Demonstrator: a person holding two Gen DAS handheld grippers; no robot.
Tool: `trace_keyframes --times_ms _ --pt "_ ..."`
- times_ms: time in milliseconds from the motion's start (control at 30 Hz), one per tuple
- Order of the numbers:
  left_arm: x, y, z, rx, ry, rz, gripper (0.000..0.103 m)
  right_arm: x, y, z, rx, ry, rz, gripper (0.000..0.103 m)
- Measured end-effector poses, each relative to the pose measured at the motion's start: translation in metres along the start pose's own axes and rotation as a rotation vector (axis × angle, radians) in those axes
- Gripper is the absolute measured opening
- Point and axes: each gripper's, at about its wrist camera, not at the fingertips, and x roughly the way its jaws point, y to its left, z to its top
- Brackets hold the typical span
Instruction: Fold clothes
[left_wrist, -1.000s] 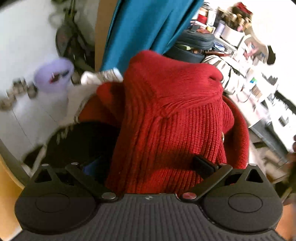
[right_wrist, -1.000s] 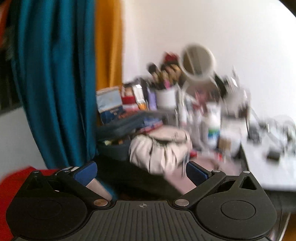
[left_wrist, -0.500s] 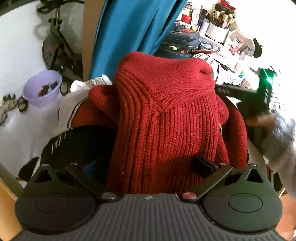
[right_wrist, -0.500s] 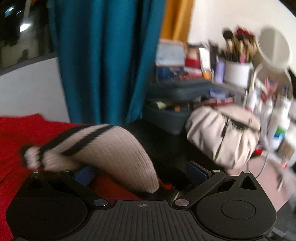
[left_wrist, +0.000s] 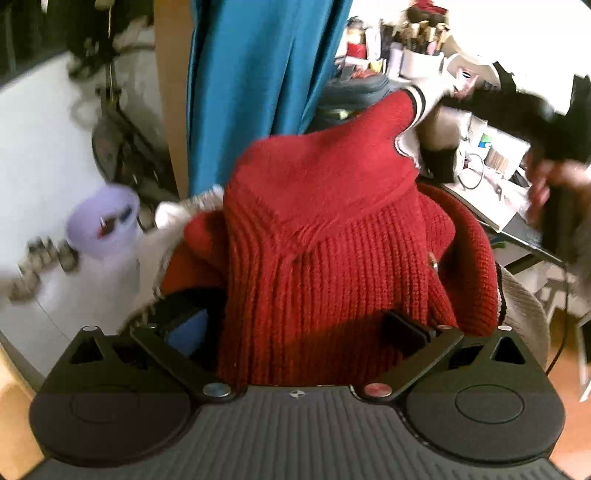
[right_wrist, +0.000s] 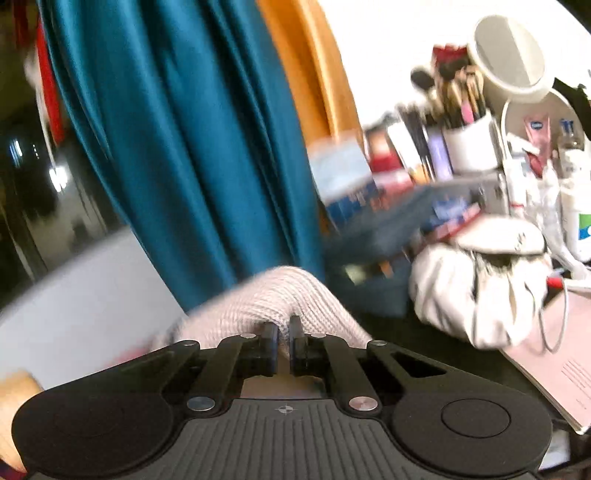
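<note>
A red ribbed knit sweater (left_wrist: 332, 251) with cream trim fills the left wrist view, piled between the wide-apart fingers of my left gripper (left_wrist: 295, 326); that gripper stands open with the knit draped over it. One red sleeve rises to the upper right, ending in a cream cuff with dark stripes (left_wrist: 424, 99). In the right wrist view my right gripper (right_wrist: 282, 334) is shut on this cream cuff (right_wrist: 280, 299), held up in the air. The right gripper shows as a dark blur (left_wrist: 517, 110) in the left wrist view, with a hand (left_wrist: 550, 184) below it.
A teal curtain (right_wrist: 192, 147) hangs behind the clothes. A crowded desk holds a cup of brushes (right_wrist: 469, 144), a round mirror (right_wrist: 513, 59), a cream pouch (right_wrist: 476, 288) and dark cases (right_wrist: 388, 229). On the floor at left stand a lilac basin (left_wrist: 103, 221) and an exercise bike (left_wrist: 122, 140).
My right gripper went from open to shut on the cream cuff and lifted it, pulling the red sleeve up to the right. The left gripper stayed open under the sweater.
</note>
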Motion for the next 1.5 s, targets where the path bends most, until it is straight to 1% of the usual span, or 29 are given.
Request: trace_keyframes --times_ms 67,100,200,267,333,367,433,467,600,667,767,867,933,1000,1067,1133,1167,1200,1233,1300,1367,1400,1433,1467,1500 --pt "-0.010 -0.006 0.001 0.040 -0.038 0.018 0.103 -0.022 0.014 0.016 -0.013 -0.040 0.077 0.005" --pt "-0.016 -0.007 0.000 0.049 -0.058 0.015 0.103 -0.033 0.023 0.025 -0.031 -0.057 0.120 0.005" --pt "-0.031 -0.007 -0.001 0.067 -0.111 0.007 0.103 -0.064 0.058 0.039 -0.115 -0.072 0.255 0.005" --pt "-0.038 -0.003 -0.003 0.051 -0.126 0.018 0.103 -0.086 0.079 0.039 -0.159 -0.063 0.371 0.005" --pt "-0.038 0.004 -0.005 0.026 -0.118 0.036 0.103 -0.104 0.097 0.035 -0.188 -0.038 0.474 0.005" --pt "-0.036 0.008 -0.007 0.011 -0.105 0.044 0.103 -0.112 0.103 0.030 -0.193 -0.018 0.516 0.005" --pt "-0.030 0.016 -0.012 -0.027 -0.075 0.056 0.103 -0.120 0.107 0.013 -0.180 0.044 0.547 0.005" --pt "-0.028 0.019 -0.013 -0.042 -0.067 0.057 0.103 -0.122 0.106 0.002 -0.174 0.084 0.537 0.005" --pt "-0.019 0.028 -0.019 -0.093 -0.036 0.058 0.103 -0.125 0.081 -0.045 -0.068 0.278 0.423 0.005" --pt "-0.015 0.029 -0.019 -0.106 -0.022 0.060 0.103 -0.132 0.068 -0.064 -0.038 0.340 0.379 0.005" --pt "-0.008 0.029 -0.019 -0.125 -0.002 0.062 0.103 -0.146 0.056 -0.084 0.003 0.399 0.317 0.006" --pt "-0.001 0.030 -0.020 -0.143 0.018 0.064 0.103 -0.158 0.055 -0.099 -0.073 0.433 0.214 0.007" --pt "0.003 0.030 -0.020 -0.156 0.032 0.066 0.103 -0.169 0.055 -0.102 -0.098 0.423 0.178 0.011" --pt "0.005 0.038 -0.025 -0.206 0.047 0.038 0.103 -0.182 0.054 -0.102 -0.089 0.396 0.156 0.025" --pt "0.007 0.045 -0.030 -0.256 0.061 0.011 0.103 -0.194 0.048 -0.097 -0.080 0.359 0.122 0.032" --pt "0.009 0.053 -0.035 -0.307 0.076 -0.017 0.103 -0.201 0.041 -0.092 -0.077 0.322 0.072 0.042" --pt "0.008 0.054 -0.036 -0.308 0.084 -0.014 0.103 -0.202 0.036 -0.089 -0.066 0.301 0.045 0.048" --pt "0.007 0.053 -0.037 -0.301 0.088 -0.010 0.103 -0.204 0.031 -0.085 -0.056 0.280 0.019 0.051" --pt "0.006 0.052 -0.037 -0.290 0.088 -0.007 0.103 -0.201 0.026 -0.081 -0.037 0.262 -0.006 0.052" --pt "0.005 0.048 -0.037 -0.266 0.090 0.005 0.103 -0.184 0.017 -0.071 0.010 0.235 -0.043 0.059" --pt "0.000 0.045 -0.036 -0.265 0.074 0.010 0.099 -0.161 0.008 -0.065 0.028 0.220 -0.064 0.061" --pt "-0.003 0.043 -0.036 -0.272 0.060 -0.001 0.089 -0.143 0.006 -0.062 0.031 0.230 -0.070 0.061" --pt "-0.005 0.041 -0.035 -0.273 0.050 -0.017 0.075 -0.124 0.004 -0.059 0.033 0.241 -0.076 0.061" --pt "-0.007 0.040 -0.035 -0.274 0.040 -0.034 0.069 -0.104 0.004 -0.055 0.025 0.260 -0.090 0.061" --pt "-0.010 0.035 -0.034 -0.255 0.031 -0.033 0.059 -0.082 0.006 -0.052 0.019 0.275 -0.102 0.062"
